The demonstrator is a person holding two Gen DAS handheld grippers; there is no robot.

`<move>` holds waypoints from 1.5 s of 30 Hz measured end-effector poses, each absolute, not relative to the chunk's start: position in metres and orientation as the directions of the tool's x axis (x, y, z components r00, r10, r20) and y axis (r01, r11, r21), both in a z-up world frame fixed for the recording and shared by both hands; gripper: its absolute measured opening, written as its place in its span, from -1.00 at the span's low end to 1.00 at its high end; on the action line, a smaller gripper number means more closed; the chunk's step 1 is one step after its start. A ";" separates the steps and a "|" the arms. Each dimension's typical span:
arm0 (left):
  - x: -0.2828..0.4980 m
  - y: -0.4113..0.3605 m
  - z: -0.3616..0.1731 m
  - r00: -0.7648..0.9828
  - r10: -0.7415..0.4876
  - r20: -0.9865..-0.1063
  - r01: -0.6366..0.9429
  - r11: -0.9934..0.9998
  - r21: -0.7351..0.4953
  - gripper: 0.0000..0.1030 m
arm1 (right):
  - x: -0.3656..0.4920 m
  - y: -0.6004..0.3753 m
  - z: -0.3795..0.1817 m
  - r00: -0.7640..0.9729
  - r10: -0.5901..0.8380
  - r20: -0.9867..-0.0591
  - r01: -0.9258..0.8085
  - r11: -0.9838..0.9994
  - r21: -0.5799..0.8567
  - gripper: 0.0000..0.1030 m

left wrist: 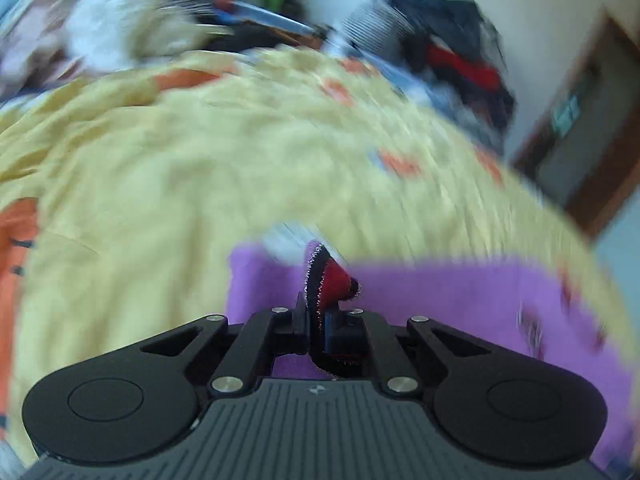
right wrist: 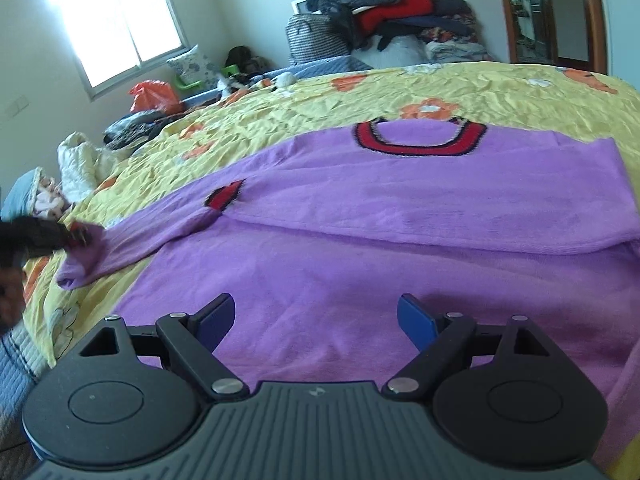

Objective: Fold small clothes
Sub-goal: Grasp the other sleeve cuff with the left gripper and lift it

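1. On the right wrist view we see the purple sweater (right wrist: 400, 208) spread flat on the yellow floral bedspread (right wrist: 320, 100), its red-and-black neckband (right wrist: 420, 138) toward the far edge of the bed and its body reaching back under the camera.
2. The same view shows our right gripper (right wrist: 316, 320) low over the sweater's near part, blue fingers (right wrist: 418, 322) spread wide with nothing between them.
3. Only this view shows the whole layout: one sleeve lies folded across the chest with its red-and-black cuff (right wrist: 224, 198) on top, and the other sleeve (right wrist: 120, 240) runs out toward the bed's left edge, where the left gripper (right wrist: 74, 236) appears as a dark blur at its end.
4. The left wrist view is heavily blurred, but it alone shows the grip up close: our left gripper (left wrist: 318, 320) is pinched together on a red-and-black sleeve cuff (left wrist: 330, 280), with purple knit beneath and behind it.
5. Beyond the far edge of the bed, the right view shows a pile of clothes (right wrist: 384, 12) against the wall and a bright window (right wrist: 120, 20); the left view renders these only as smears.
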State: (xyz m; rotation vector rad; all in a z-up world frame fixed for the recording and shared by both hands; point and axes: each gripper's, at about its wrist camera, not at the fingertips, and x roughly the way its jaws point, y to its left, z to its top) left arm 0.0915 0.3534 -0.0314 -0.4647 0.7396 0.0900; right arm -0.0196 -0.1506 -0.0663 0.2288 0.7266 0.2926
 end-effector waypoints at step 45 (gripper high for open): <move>0.229 0.038 0.077 0.550 -0.673 -0.494 0.466 0.738 -0.488 -0.87 | -0.069 -0.161 -0.077 0.683 0.207 -0.700 -0.114 0.978 0.177 0.89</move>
